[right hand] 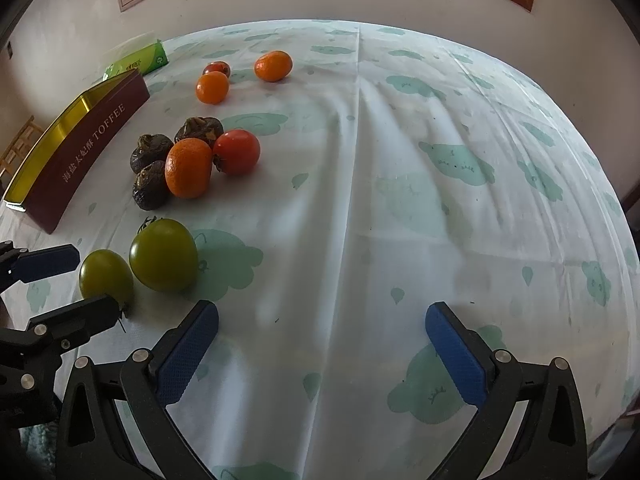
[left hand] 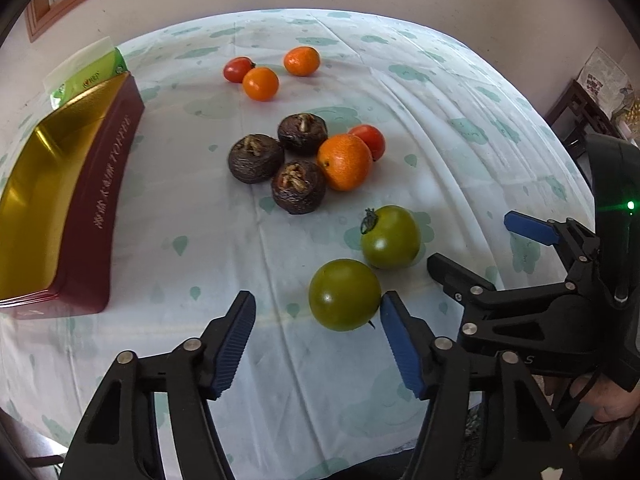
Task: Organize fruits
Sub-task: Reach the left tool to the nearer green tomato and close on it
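Observation:
Fruits lie loose on the clothed table. Two green tomatoes sit nearest: one point(left hand: 345, 294) just ahead of my open left gripper point(left hand: 318, 306), touching its right fingertip, and another point(left hand: 390, 237) beyond it. Three dark brown fruits point(left hand: 276, 162), a large orange point(left hand: 345, 161) and a red tomato point(left hand: 370, 140) cluster mid-table. Two small oranges point(left hand: 261, 83) and a red tomato point(left hand: 238, 69) lie farther back. An open maroon tin point(left hand: 80, 200) with a gold inside stands at left. My right gripper point(right hand: 322, 318) is open and empty over bare cloth, right of the green tomatoes point(right hand: 163, 254).
A green tissue pack point(left hand: 94, 72) lies behind the tin. The right gripper's body point(left hand: 560, 300) sits close on the left gripper's right. The table's front edge is just below both grippers. A wall and window frame lie behind the table; dark furniture point(left hand: 576, 116) stands at far right.

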